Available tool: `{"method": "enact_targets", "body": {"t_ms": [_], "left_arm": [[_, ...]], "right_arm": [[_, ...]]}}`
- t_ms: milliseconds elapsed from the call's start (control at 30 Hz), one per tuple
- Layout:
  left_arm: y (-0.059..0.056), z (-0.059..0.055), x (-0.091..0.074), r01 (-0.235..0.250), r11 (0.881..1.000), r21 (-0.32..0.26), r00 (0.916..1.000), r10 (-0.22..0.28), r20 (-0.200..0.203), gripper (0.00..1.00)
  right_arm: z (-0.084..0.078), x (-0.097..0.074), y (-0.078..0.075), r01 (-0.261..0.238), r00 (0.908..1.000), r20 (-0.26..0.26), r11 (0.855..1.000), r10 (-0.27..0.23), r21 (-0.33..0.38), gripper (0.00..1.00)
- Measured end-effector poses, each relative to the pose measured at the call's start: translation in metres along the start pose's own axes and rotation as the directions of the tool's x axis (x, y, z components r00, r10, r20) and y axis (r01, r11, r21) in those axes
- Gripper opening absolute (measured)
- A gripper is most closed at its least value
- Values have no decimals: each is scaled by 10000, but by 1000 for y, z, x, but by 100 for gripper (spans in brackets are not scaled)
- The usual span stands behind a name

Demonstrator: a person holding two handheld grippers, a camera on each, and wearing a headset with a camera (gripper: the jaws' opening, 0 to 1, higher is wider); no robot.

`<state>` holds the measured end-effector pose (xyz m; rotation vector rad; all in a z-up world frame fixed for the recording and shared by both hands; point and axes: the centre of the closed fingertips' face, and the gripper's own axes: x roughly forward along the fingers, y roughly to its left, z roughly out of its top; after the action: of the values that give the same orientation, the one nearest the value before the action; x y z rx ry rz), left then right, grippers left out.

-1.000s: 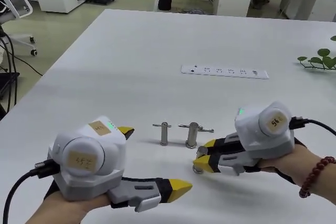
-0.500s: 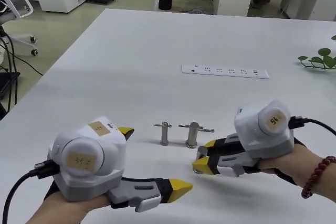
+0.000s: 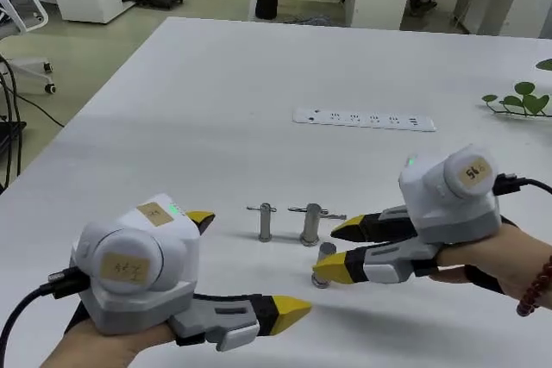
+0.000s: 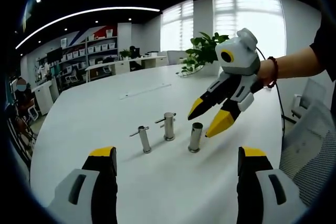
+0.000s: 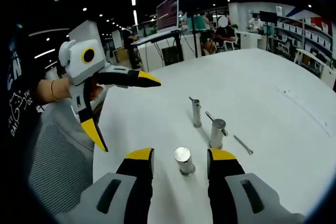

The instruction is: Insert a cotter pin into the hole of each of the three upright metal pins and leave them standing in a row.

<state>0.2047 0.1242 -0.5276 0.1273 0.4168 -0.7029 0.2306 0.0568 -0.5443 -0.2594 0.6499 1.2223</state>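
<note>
**Head view.** My left tongs [image 3: 245, 266] sit at 7 o'clock, jaws wide apart and empty. The grey housing hides where the jaws join. My right tongs [image 3: 338, 250] enter from 4 o'clock, jaws apart. The bare pin [image 3: 326, 252] stands between them. The lower yellow tip covers part of its foot, so I cannot judge contact here. At 10 to 11 o'clock from it the middle pin [image 3: 310, 224] and the far pin [image 3: 265, 221] stand upright on the white table [image 3: 216, 109], each with a thin crosspiece near the top. A fine wire shows right of the middle pin; I cannot tell whether it belongs to the crosspiece. The power strip [image 3: 362, 119] lies at 12 o'clock. The plant [image 3: 522, 99] is cut by the frame edge at 2 o'clock.

**Left gripper view.** My own jaws rise at 7 and 5 o'clock, spread, with nothing between them. The three pins stand in a loose row at centre: far pin [image 4: 144, 139], middle pin [image 4: 168, 126], bare pin [image 4: 195, 137]. The right tongs [image 4: 199, 124] reach in from 2 o'clock, and their lower tip is just beside the bare pin. I cannot tell whether it touches.

**Right gripper view.** My jaws at 6 o'clock are apart. The bare pin [image 5: 184, 161] stands upright between them with a gap on each side. It is seen from above, so its hole is out of sight. The middle pin [image 5: 216, 132] is at 1 o'clock from it, and the far pin [image 5: 196, 112] is beyond. A loose cotter pin [image 5: 242, 144] lies flat on the table at 4 o'clock from the middle pin. The left tongs [image 5: 131, 116] are at 9 o'clock, spread.
</note>
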Motion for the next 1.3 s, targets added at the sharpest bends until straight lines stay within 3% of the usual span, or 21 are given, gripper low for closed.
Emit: {"method": "enact_targets", "body": {"t_ms": [267, 600, 933, 1300], "left_arm": [[0, 1, 0, -36, 10000, 4, 10000, 36, 25, 95], [1, 0, -1, -65, 10000, 47, 10000, 65, -7, 95], [4, 6, -2, -119, 9998, -171, 9995, 124, 289, 95], [9, 5, -3, -259, 9994, -245, 9993, 265, 260, 95]], "right_arm": [[14, -13, -2, 123, 9998, 175, 9997, -127, 233, 40], [19, -15, -23, 694, 9974, 179, 9970, -700, 330, 39], [18, -12, -63, 1543, 9877, -311, 9877, -1534, 269, 37], [2, 6, -90, 1696, 9784, -1176, 9854, -1700, -133, 30]]}}
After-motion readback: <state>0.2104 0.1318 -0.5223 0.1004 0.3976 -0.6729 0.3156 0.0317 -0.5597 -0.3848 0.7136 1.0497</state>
